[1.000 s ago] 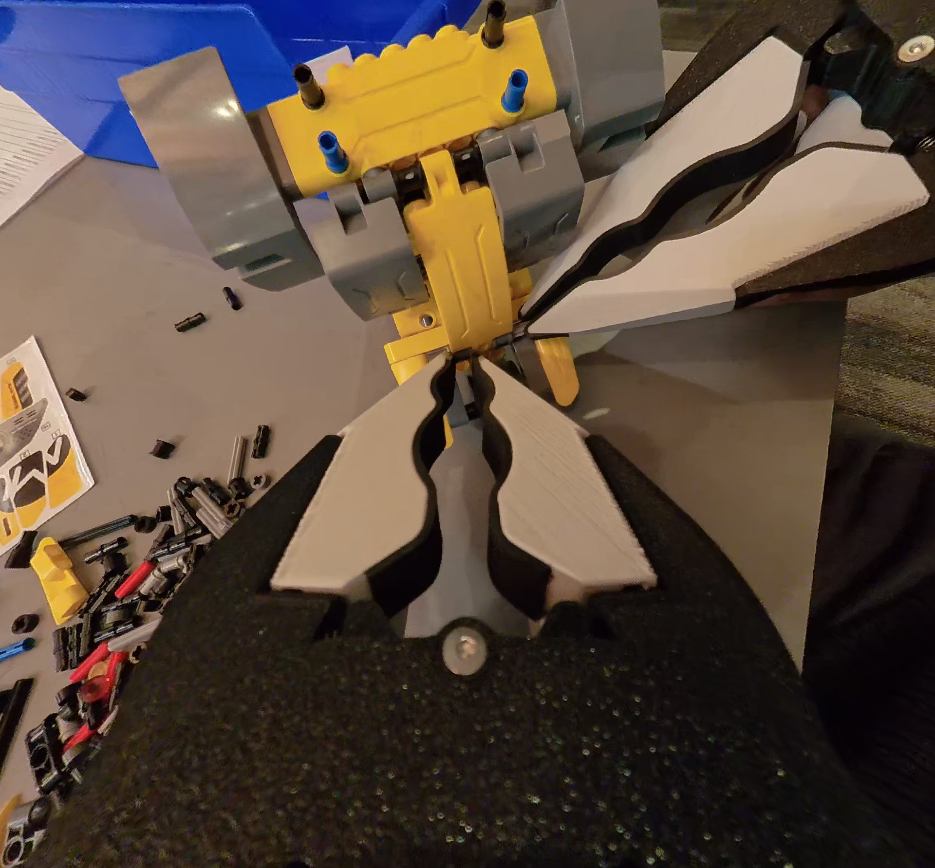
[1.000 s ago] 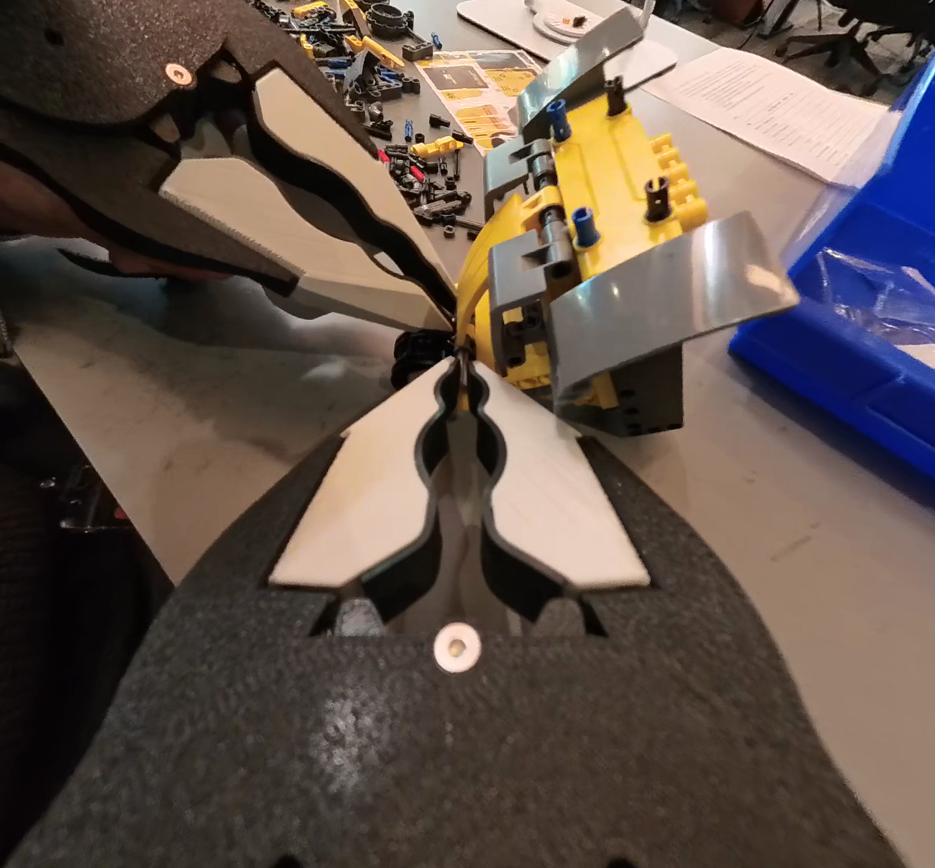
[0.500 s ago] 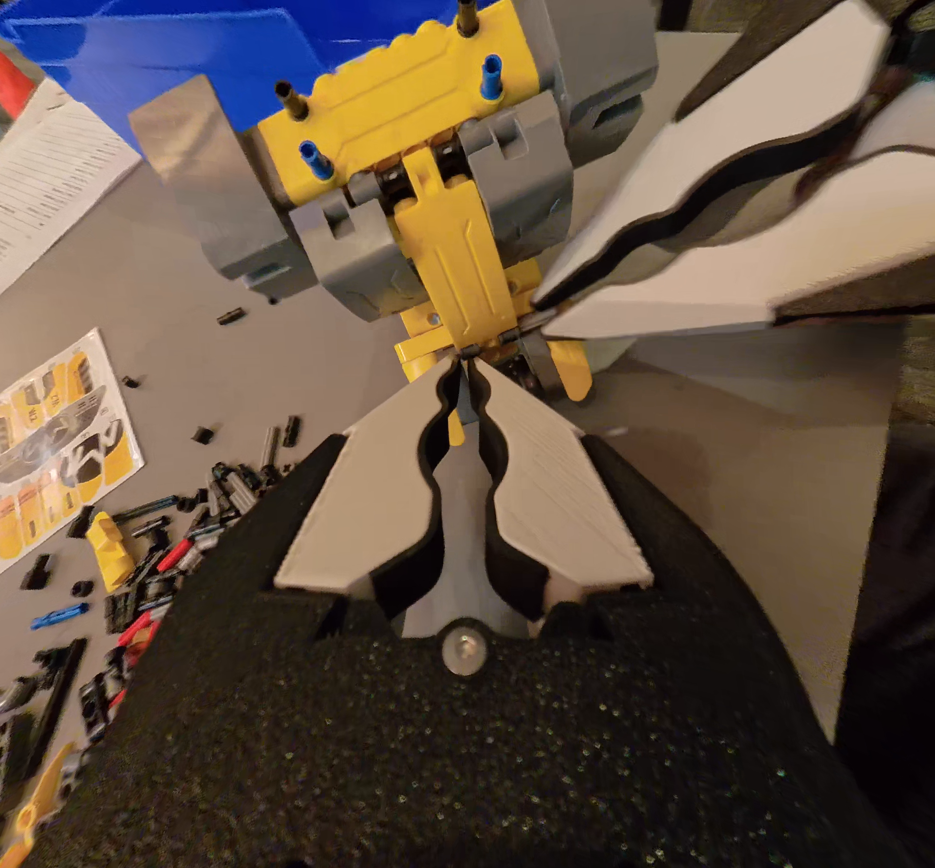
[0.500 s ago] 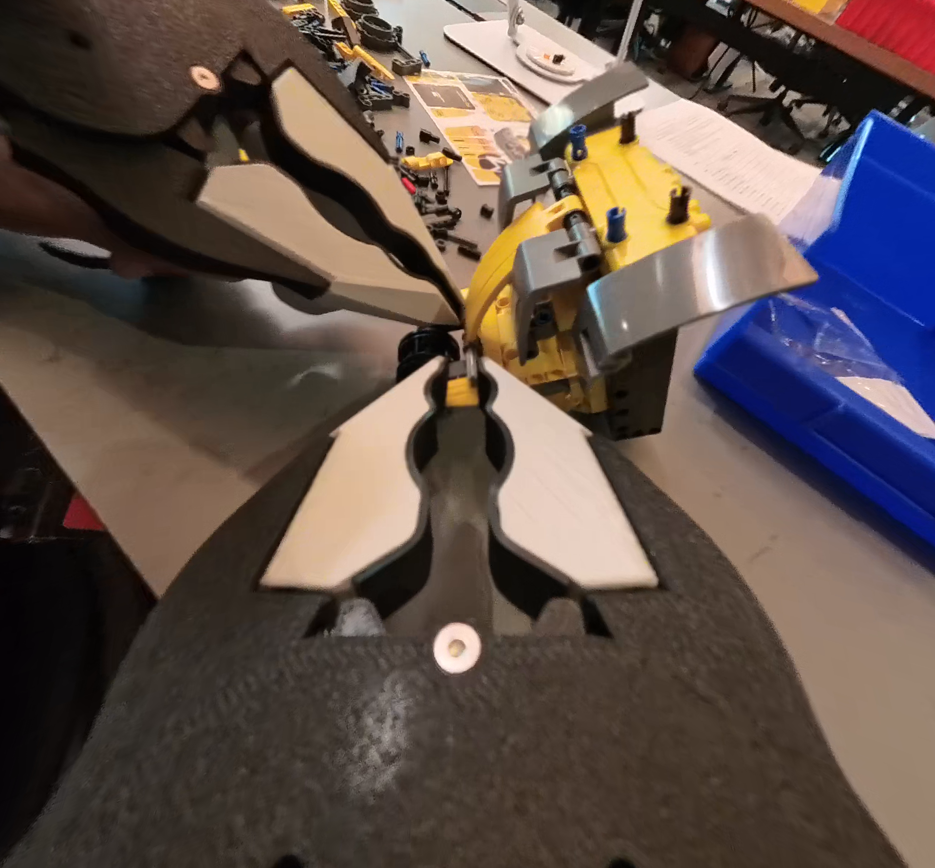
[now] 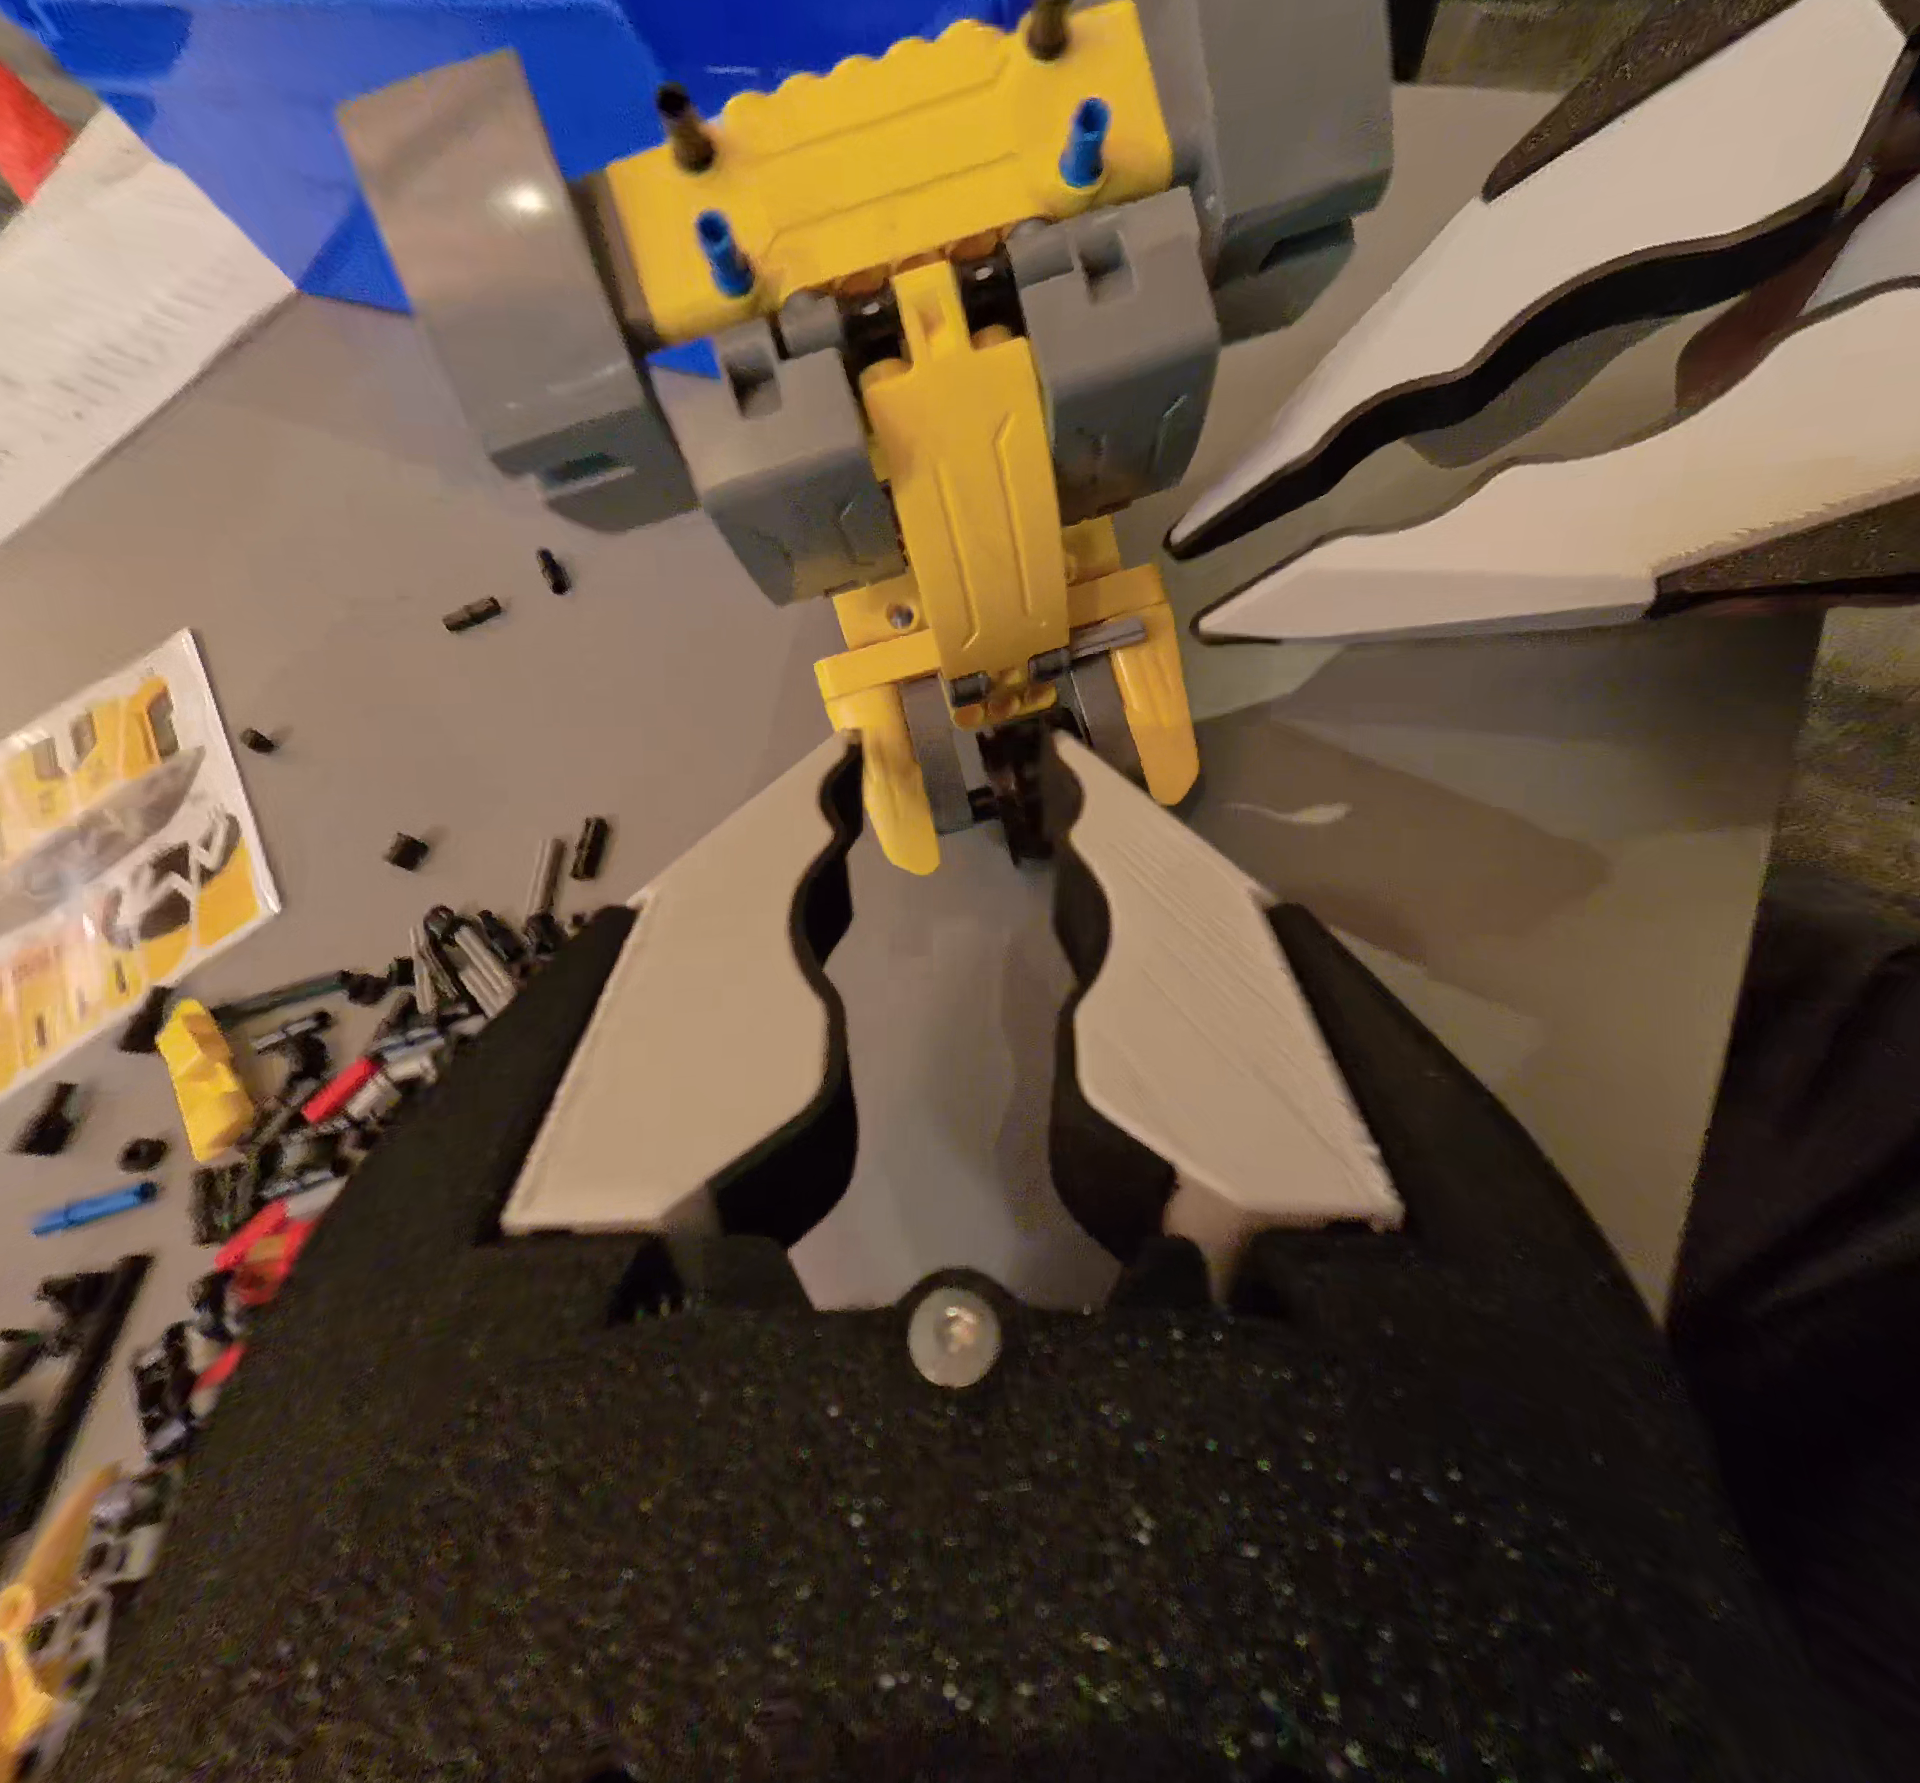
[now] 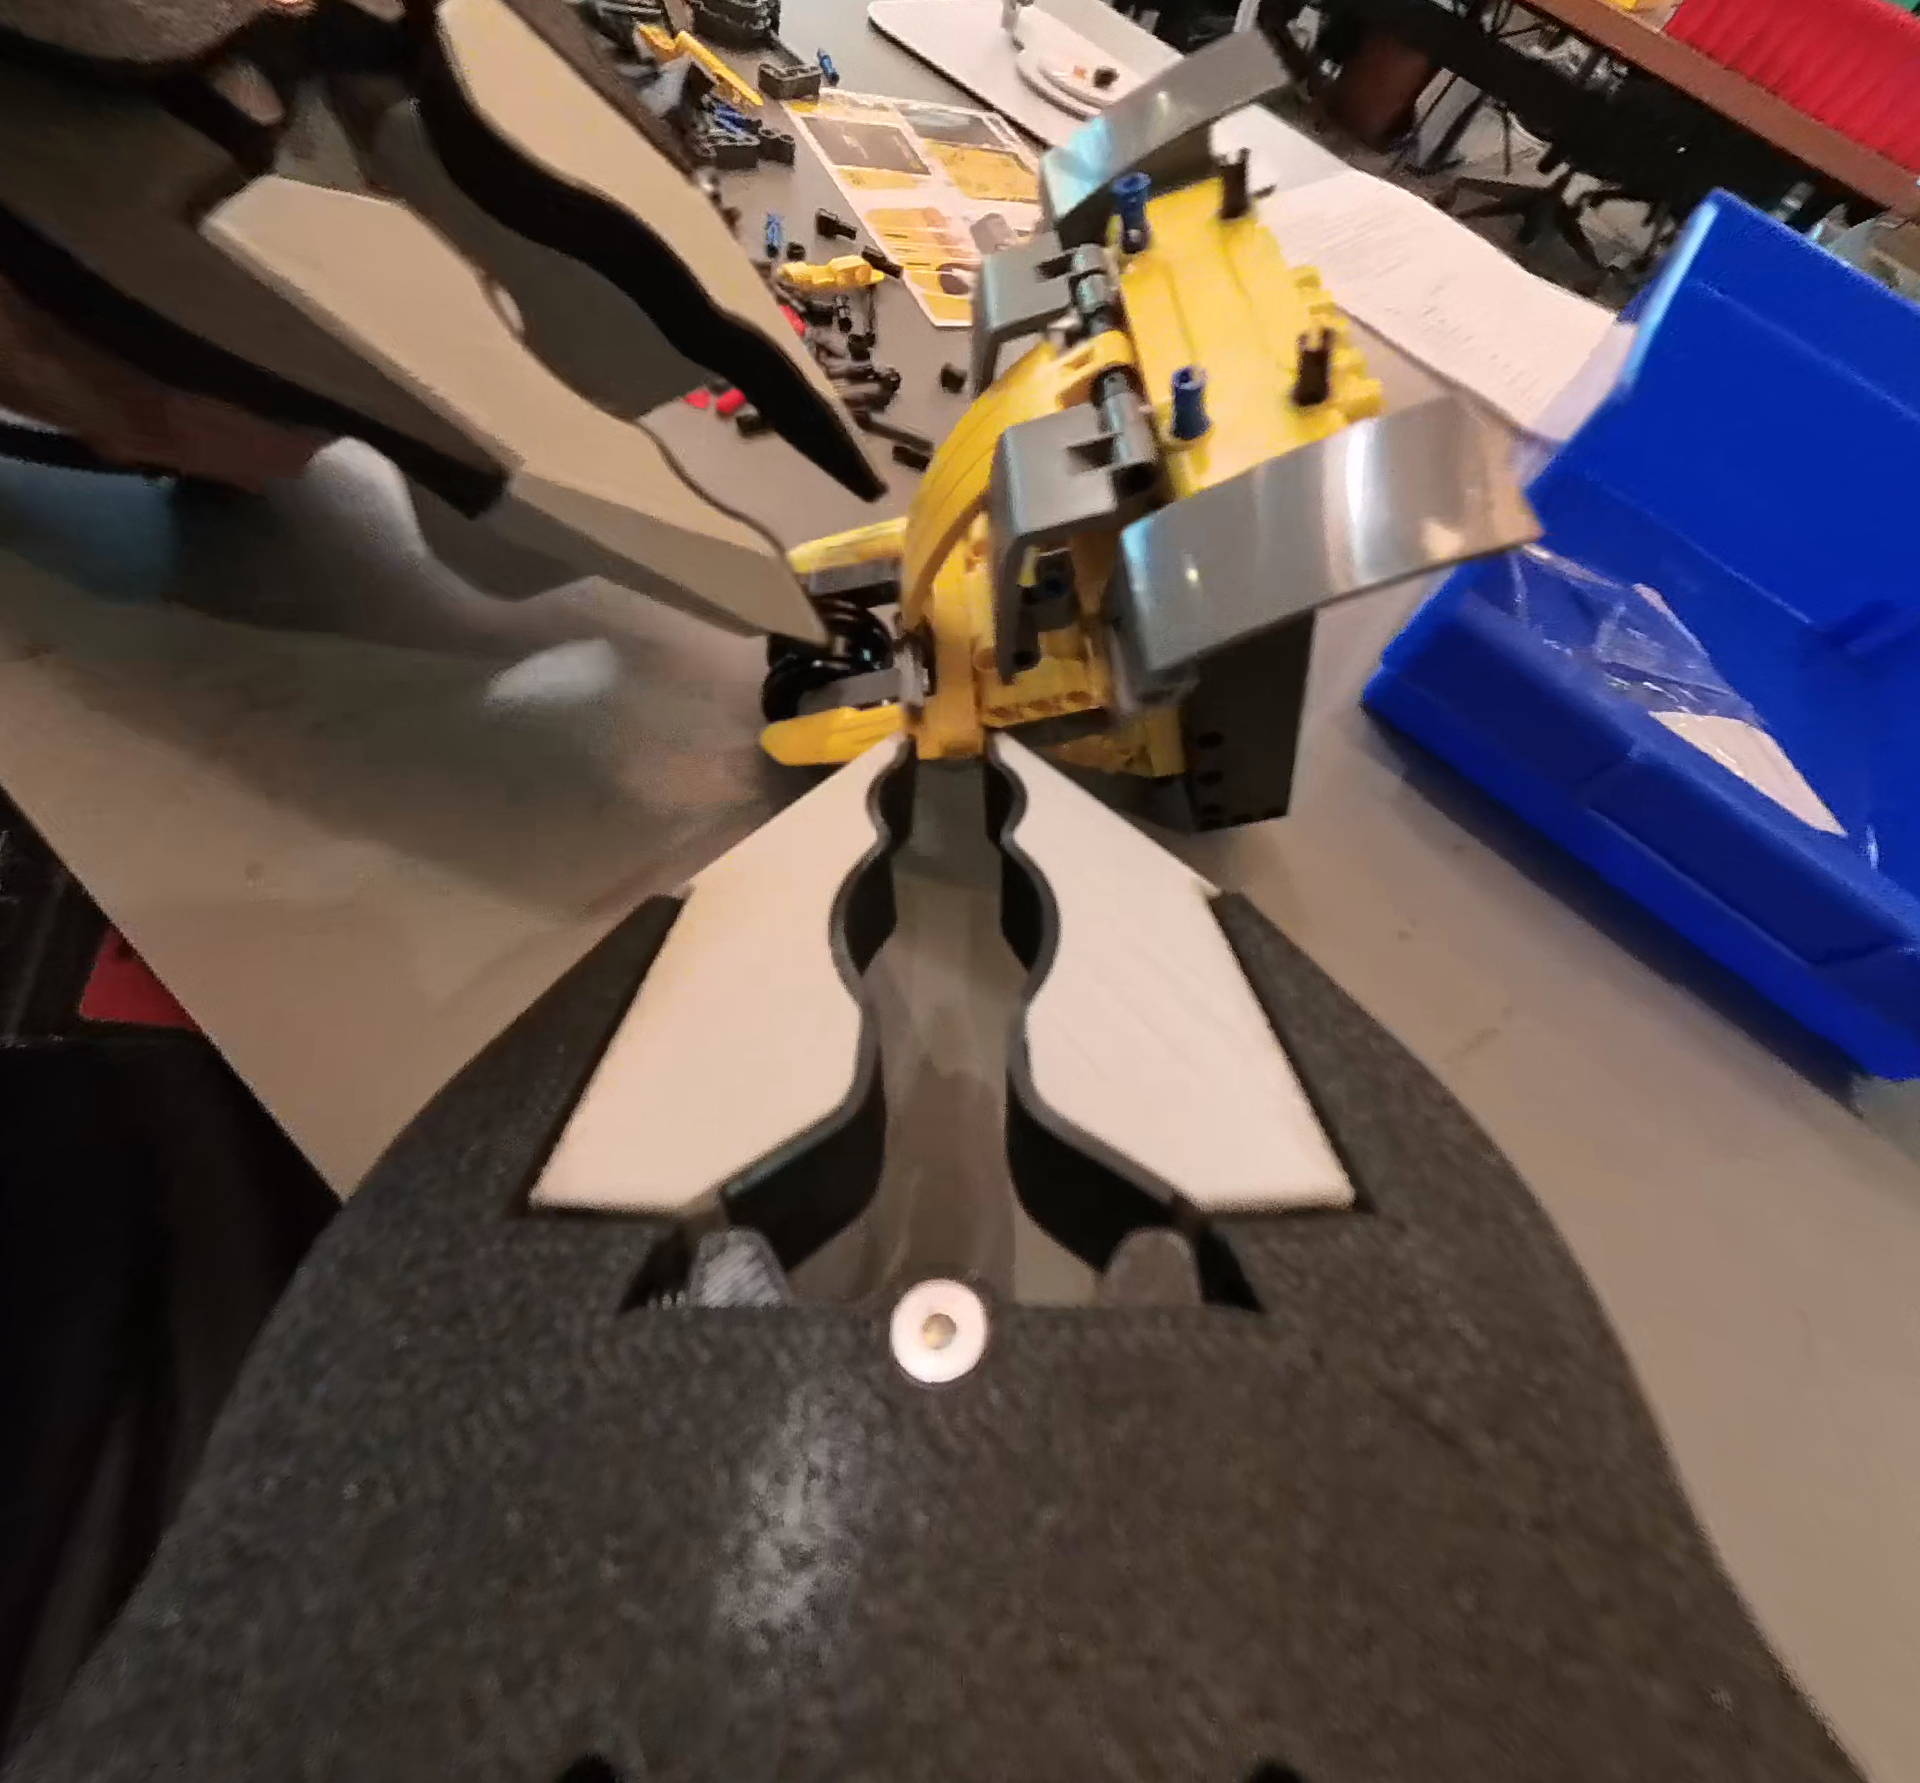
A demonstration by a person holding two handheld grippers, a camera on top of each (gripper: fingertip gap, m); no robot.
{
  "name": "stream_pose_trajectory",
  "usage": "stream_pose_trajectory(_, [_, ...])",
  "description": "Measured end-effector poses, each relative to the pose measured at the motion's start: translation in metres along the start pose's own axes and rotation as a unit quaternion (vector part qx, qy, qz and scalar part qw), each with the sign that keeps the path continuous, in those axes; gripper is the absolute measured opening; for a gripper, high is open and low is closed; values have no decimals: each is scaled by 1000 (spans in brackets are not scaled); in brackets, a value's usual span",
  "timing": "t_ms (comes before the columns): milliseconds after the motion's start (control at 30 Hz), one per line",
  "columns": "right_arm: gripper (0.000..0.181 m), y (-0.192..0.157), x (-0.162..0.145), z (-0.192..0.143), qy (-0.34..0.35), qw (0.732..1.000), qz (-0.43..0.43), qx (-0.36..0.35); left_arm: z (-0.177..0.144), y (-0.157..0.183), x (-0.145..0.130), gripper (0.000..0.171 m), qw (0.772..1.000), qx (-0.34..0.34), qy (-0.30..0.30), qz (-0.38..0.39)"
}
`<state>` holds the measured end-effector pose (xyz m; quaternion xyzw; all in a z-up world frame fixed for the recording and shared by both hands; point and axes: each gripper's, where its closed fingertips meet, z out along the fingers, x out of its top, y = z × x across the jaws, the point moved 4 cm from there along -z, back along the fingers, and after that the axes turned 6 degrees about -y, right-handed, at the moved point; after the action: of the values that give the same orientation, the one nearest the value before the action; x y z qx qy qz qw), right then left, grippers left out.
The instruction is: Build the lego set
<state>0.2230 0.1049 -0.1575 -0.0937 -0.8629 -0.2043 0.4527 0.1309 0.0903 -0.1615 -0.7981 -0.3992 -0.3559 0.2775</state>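
A yellow and grey brick-built model (image 5: 966,507) with grey curved side panels and blue and black pins rests on the grey table; it also shows in the right wrist view (image 6: 1216,351). My left gripper (image 5: 951,751) is open, its tips on either side of the model's yellow and black front end. My right gripper (image 6: 951,746) is open, its tips just short of the model's yellow lower edge. In the left wrist view the right gripper (image 5: 1190,585) points at the model's right side. In the right wrist view the left gripper (image 6: 842,559) reaches in from the upper left.
A blue bin (image 5: 312,71) stands right behind the model, on its right in the right wrist view (image 6: 1714,486). Loose small parts (image 5: 343,1058), a sticker sheet (image 5: 114,850) and a printed paper (image 5: 94,310) lie on the left. A white lamp base (image 6: 987,29) stands farther back. The table edge (image 5: 1714,1006) runs close on the right.
Both grippers were shut on the model's front end and have opened. The model has tipped back a little and sits lower against the table.
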Motion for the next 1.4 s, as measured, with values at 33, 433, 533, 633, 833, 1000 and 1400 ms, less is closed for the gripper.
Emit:
stream_pose_trajectory(33, [12,3,-1,-2,3,1000,6,-3,-1,1,0,43,1000,-8,-1,-21])
stream_pose_trajectory(433, [12,15,-5,-11,17,999,19,-41,8,12,12,63,994,-2,7,-110])
stream_pose_trajectory(533, [12,15,-5,-10,15,999,22,-35,7,19,15,61,996,-9,13,-89])
stream_pose_trajectory(633, [12,17,-5,-11,20,999,37,-27,10,21,15,61,997,1,5,-77])
stream_pose_trajectory(833, [12,22,-2,-19,50,996,65,-19,14,15,14,54,996,41,-8,-79])
stream_pose_trajectory(1000, [12,22,-2,-19,52,997,62,-20,15,12,14,52,995,33,-6,-94])
stream_pose_trajectory(1400, [12,22,-2,-21,56,996,66,-14,13,7,14,49,992,9,2,-128])
